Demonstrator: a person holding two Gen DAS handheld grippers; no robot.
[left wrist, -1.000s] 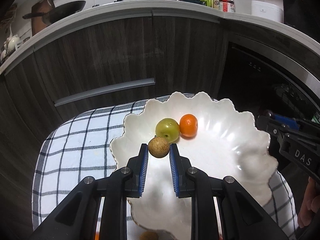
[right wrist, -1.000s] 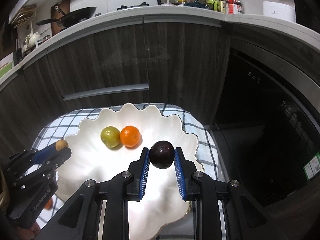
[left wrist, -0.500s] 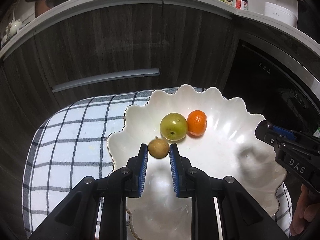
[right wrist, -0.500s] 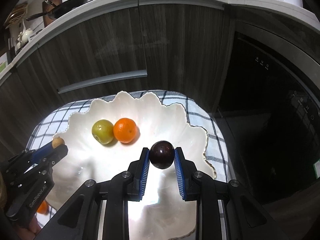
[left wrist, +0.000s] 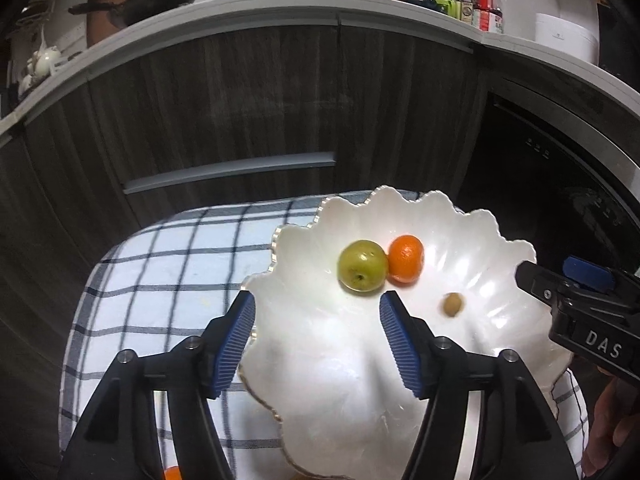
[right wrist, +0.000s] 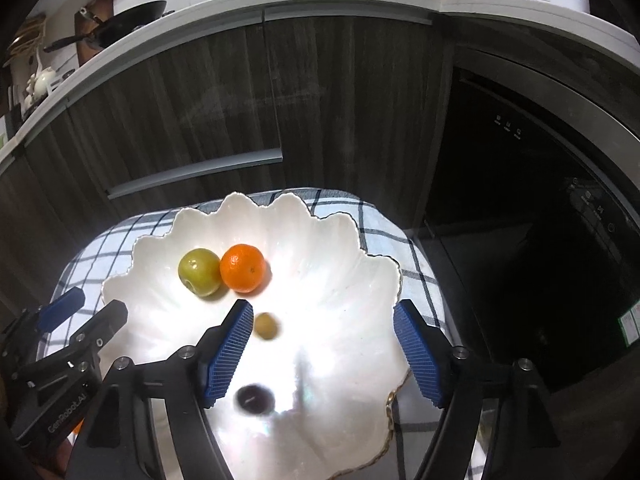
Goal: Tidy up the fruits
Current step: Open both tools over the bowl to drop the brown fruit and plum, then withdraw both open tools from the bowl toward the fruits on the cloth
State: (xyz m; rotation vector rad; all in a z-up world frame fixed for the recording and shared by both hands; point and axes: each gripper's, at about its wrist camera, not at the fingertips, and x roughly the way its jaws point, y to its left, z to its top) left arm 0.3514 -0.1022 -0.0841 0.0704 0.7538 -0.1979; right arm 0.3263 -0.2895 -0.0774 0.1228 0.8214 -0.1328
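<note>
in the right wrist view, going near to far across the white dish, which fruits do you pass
dark plum → small brown fruit → green fruit and orange, touching side by side at about the same depth on the white dish

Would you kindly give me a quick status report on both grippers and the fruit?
Left gripper and right gripper just opened, nothing between the jaws. Brown fruit and dark plum in white bowl. No obstruction.

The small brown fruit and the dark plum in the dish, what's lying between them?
Nothing: in the right wrist view only bare white dish separates the small brown fruit from the dark plum.
</note>
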